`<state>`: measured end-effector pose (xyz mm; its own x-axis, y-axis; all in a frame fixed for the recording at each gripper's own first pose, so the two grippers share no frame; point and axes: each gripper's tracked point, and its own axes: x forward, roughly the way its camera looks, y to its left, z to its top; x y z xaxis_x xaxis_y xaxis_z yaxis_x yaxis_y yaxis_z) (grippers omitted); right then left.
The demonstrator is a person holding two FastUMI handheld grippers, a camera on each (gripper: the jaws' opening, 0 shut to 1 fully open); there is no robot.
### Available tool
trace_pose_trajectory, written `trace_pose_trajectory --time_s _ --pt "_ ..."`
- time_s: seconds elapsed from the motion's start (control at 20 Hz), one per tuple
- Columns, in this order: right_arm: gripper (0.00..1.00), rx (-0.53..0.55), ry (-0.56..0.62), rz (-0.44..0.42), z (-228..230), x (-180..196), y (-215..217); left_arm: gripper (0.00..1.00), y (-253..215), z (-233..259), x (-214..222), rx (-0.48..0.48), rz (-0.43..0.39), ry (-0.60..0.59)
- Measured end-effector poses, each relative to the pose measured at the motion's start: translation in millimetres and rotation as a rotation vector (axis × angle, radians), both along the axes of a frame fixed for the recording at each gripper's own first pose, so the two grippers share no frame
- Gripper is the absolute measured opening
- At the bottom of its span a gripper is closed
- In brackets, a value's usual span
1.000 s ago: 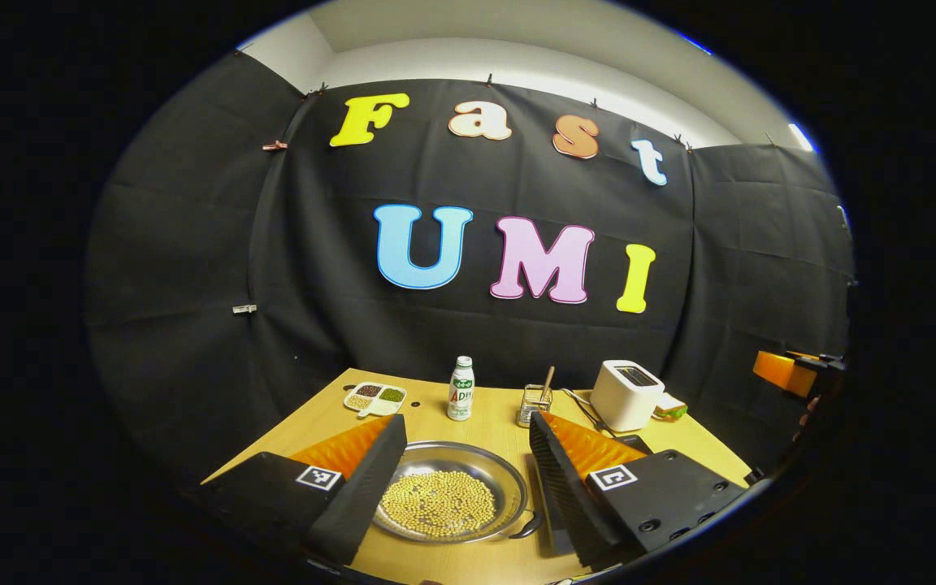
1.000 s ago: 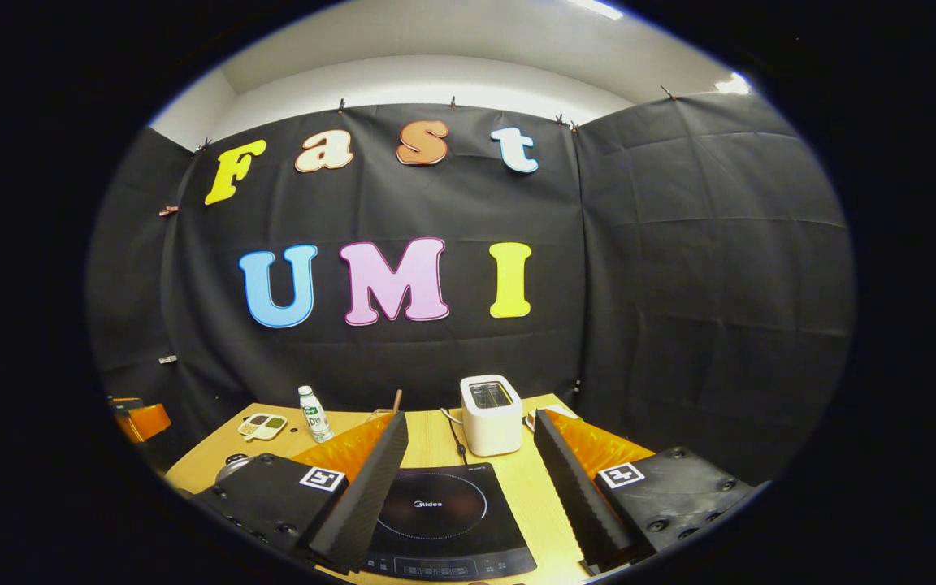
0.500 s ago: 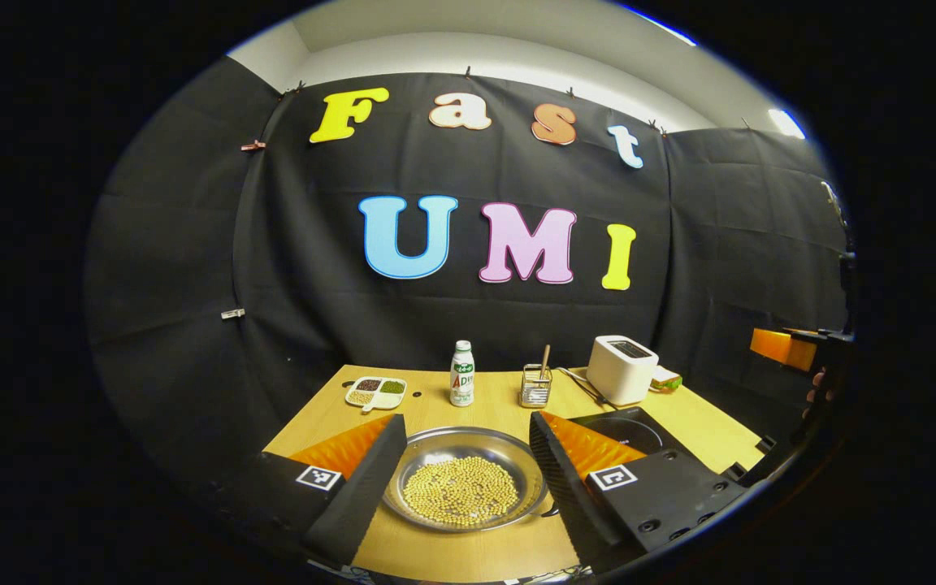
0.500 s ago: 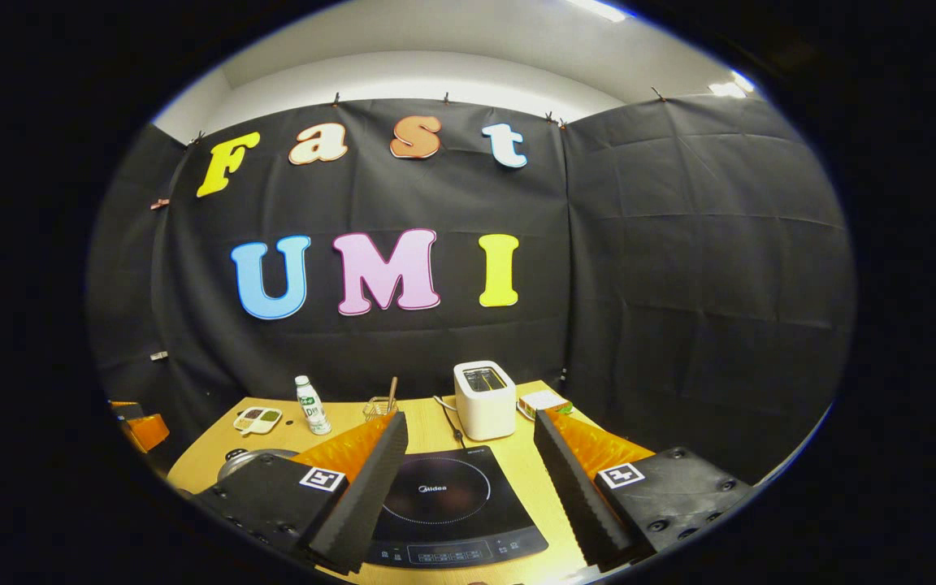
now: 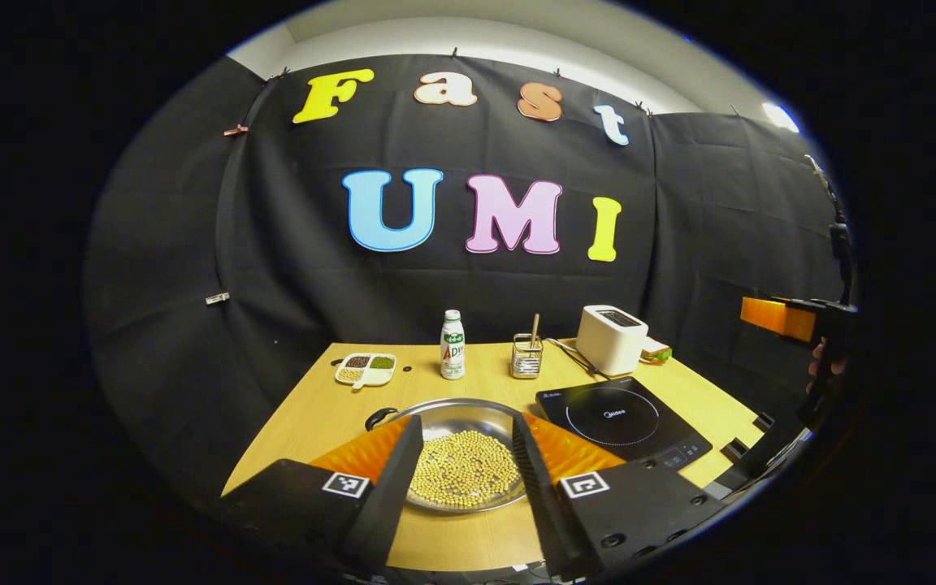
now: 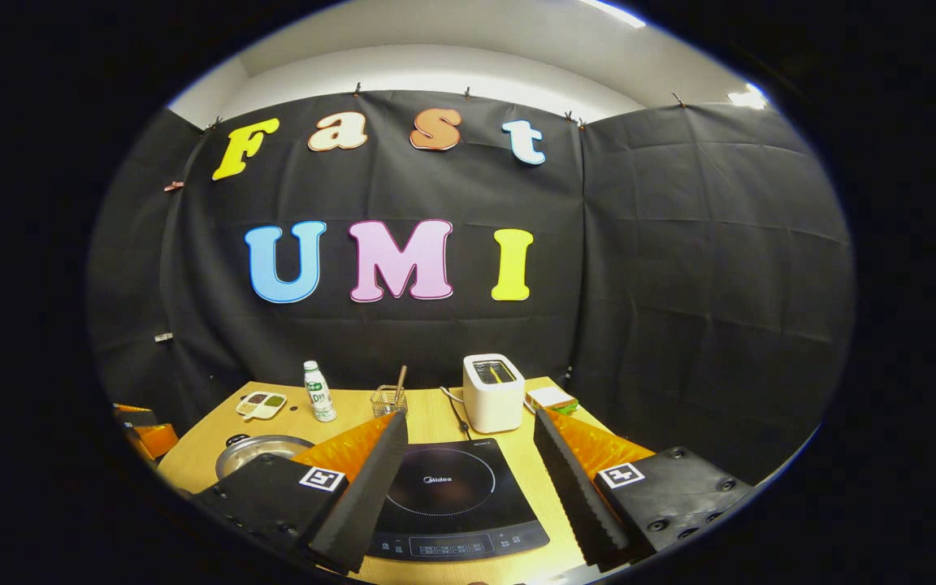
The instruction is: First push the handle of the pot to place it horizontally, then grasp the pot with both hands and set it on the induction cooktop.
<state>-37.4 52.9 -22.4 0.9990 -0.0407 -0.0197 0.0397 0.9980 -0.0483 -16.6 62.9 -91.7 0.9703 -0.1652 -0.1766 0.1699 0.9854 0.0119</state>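
Steel pot (image 5: 460,455) of soybeans sits off the induction cooktop (image 5: 622,418), mid-table; your left gripper (image 5: 461,467) and right gripper (image 6: 468,479) hang open, nothing grasped yet.

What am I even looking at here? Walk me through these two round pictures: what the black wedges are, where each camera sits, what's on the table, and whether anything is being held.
No robot arm is involved: a person carries one handheld gripper in each hand, and a fisheye camera rides on each. The black wedges with orange backing at the bottom of each picture are that gripper's own two jaws.

In the left gripper view, the left gripper looks down at a steel pot full of yellow beans. Its jaws stand apart, on either side of the pot in the picture, holding nothing.

In the right gripper view, the right gripper faces the black induction cooktop, also open and empty.

On the wooden table behind them stand a small divided dish, a bottle, a wire holder with a stick in it and a white toaster.
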Motion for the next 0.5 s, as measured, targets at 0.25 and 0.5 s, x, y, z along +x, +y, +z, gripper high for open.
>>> trace_pose_trajectory --time_s 0.25,0.5 --pt "0.97 0.005 0.005 0.063 -6.3 19.9 12.7 0.47 -16.9 -22.6 7.2 0.01 -0.035 0.1" --pt "0.98 0.027 0.019 0.126 -11.3 47.8 14.9 0.11 -40.6 -55.9 8.6 0.028 -0.064 0.209"
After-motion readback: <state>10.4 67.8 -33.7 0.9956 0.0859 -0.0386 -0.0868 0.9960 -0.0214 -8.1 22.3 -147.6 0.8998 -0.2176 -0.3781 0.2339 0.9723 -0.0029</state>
